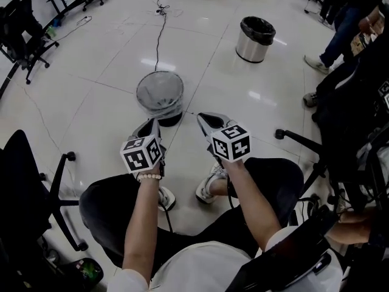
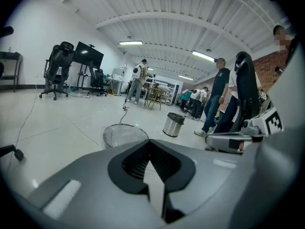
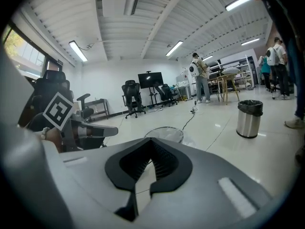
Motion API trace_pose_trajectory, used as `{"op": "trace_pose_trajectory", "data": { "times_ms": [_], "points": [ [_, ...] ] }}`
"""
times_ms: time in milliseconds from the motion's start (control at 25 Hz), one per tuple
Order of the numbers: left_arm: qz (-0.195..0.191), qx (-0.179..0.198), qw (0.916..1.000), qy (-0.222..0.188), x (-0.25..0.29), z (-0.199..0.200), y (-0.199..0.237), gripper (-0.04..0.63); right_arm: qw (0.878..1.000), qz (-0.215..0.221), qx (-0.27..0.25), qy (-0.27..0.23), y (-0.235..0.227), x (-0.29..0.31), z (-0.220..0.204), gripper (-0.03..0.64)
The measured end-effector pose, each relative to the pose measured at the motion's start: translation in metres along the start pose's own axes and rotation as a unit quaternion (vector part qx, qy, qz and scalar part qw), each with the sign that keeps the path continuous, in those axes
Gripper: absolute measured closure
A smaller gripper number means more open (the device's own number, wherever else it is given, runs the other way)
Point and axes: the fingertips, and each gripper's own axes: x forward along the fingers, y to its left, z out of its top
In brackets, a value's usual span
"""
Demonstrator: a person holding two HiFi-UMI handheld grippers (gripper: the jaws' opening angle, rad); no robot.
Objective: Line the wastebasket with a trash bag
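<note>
Two bins on the floor [image 1: 109, 53]: one mesh wastebasket [image 1: 160, 93], one steel bin [image 1: 255, 39]. Two claws: left claw [image 1: 152, 122], right claw [image 1: 201, 118]. One cable [image 1: 159, 35].

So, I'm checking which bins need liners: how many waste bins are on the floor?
2. A mesh wastebasket stands nearest, mid-floor in the head view; a steel bin with a black liner stands farther off to its right. Others may be hidden beyond the frame.

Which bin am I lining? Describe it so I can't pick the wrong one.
On the white tiled floor, just ahead of the left gripper and right gripper, stands a grey wastebasket. Unlike the shiny steel bin with its black bag farther right, its walls are mesh.
</note>
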Motion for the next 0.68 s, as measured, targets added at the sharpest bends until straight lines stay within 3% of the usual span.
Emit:
{"op": "trace_pose_trajectory", "data": {
  "times_ms": [680],
  "points": [
    [0.004, -0.006, 1.0000, 0.007, -0.003, -0.013, 0.014, 0.583, 1.000, -0.005, -0.003, 0.009, 0.016, 0.011, -0.004, 0.617]
  ]
}}
